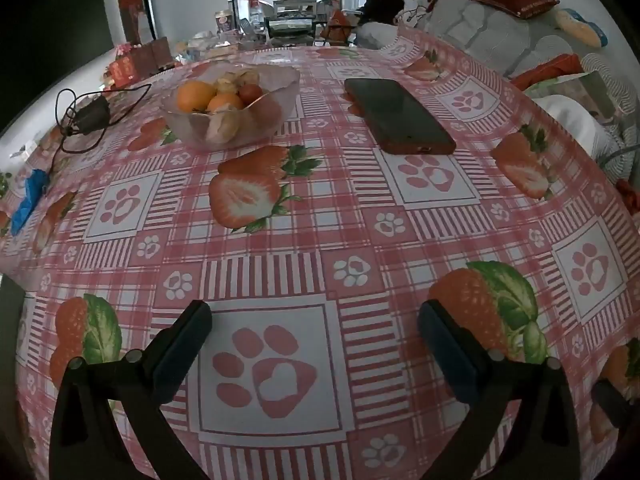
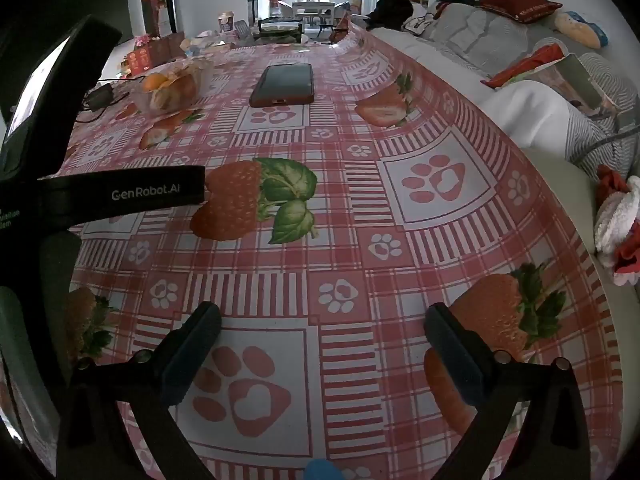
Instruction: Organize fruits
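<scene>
A clear glass bowl (image 1: 280, 80) stands at the far left of the table, holding oranges (image 1: 195, 96), a small red fruit (image 1: 251, 92) and pale lumpy fruit (image 1: 240, 78). The same bowl (image 2: 140, 100) shows small at the upper left in the right wrist view. My left gripper (image 1: 314, 328) hangs open over a paw print on the cloth, well short of the bowl, with nothing between its fingers. My right gripper (image 2: 322, 332) is open too, empty, over the near cloth. The left gripper's black body (image 2: 120, 192) crosses the left of the right wrist view.
A dark phone (image 1: 396, 114) in a red case lies right of the bowl. A black charger with its cable (image 1: 92, 114) sits left of the bowl, and a blue object (image 1: 30, 196) lies at the table's left edge. A sofa with cushions (image 2: 520, 8) borders the right side.
</scene>
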A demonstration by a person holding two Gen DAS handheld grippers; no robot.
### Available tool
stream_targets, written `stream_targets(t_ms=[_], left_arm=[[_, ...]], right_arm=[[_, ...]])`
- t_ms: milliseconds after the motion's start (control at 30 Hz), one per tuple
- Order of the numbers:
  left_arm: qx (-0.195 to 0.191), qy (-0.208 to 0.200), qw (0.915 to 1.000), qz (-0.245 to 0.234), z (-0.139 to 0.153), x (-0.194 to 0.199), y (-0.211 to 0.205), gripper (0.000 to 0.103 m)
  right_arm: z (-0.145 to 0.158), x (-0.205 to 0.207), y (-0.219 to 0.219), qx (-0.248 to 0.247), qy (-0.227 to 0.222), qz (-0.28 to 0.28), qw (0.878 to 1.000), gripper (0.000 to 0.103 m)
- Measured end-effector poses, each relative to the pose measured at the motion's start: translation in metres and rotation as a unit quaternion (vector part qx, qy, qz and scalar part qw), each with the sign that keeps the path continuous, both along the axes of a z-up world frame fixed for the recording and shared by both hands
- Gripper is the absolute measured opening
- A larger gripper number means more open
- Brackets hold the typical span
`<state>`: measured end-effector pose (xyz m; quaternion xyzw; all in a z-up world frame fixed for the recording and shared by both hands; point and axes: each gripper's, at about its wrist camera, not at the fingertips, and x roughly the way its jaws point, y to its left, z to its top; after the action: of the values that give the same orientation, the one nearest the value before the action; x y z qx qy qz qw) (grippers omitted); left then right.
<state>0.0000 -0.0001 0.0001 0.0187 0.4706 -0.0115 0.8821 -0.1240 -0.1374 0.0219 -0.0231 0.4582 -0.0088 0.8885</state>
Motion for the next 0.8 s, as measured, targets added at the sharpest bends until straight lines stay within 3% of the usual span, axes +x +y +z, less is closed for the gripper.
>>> stream_targets(t_ms=[67, 800], left_arm=[[-0.013, -0.012, 0.9999, 0.000, 0.0002, -0.0006, 0.0007, 0.103], [-0.013, -0.012, 0.9999, 0.000, 0.0003, -0.0006, 0.0007, 0.103]], right_arm=[[0.0000, 0.0001, -0.0001, 0.000, 0.000, -0.001, 1.000, 0.102], [0.0006, -0.0002, 0.0002, 0.000, 0.000, -0.001, 1.000, 0.102]])
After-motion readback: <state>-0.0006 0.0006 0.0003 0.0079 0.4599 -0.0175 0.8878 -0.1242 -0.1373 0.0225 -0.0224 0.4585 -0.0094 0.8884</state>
